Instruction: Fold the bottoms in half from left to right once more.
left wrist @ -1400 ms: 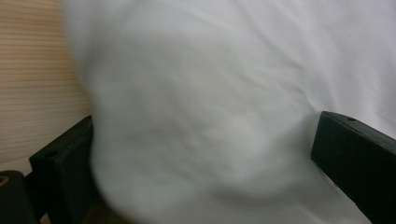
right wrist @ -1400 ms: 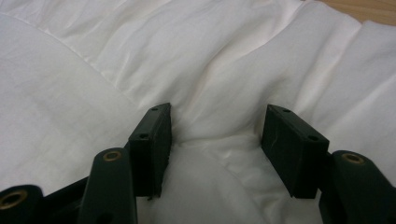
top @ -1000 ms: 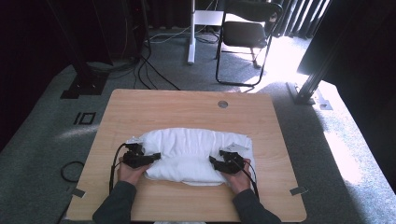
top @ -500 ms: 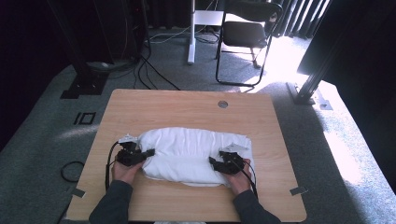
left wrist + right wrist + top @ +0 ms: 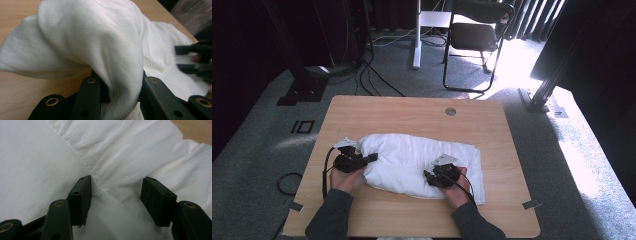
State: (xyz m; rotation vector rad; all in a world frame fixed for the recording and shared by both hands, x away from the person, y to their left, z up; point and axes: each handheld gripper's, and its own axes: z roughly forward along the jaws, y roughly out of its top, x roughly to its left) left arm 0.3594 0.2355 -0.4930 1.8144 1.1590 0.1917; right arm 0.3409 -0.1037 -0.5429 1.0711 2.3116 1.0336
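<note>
A white pillow (image 5: 412, 160) in its case lies across the middle of the wooden table (image 5: 412, 112). My left gripper (image 5: 371, 158) is at the pillow's left end, and its jaws have just been closing. In the left gripper view the left gripper (image 5: 117, 82) is shut on a thick fold of the white cloth (image 5: 95, 42), lifted a little off the table. My right gripper (image 5: 429, 177) rests on top of the pillow, right of its middle. In the right gripper view the right gripper (image 5: 116, 185) has just opened slightly, and a raised ridge of cloth (image 5: 120, 180) stays pinched between its pads.
The flat end of the pillowcase (image 5: 476, 175) lies to the right of my right hand. A round grommet (image 5: 450, 111) sits in the table's far edge. A chair (image 5: 474, 35) and floor cables (image 5: 377, 82) are beyond the table. The right gripper's jaws (image 5: 192, 58) appear far off in the left gripper view.
My left gripper has risen a little with the pillow's left end bunched in it. The right gripper has slid leftward along the top of the pillow.
</note>
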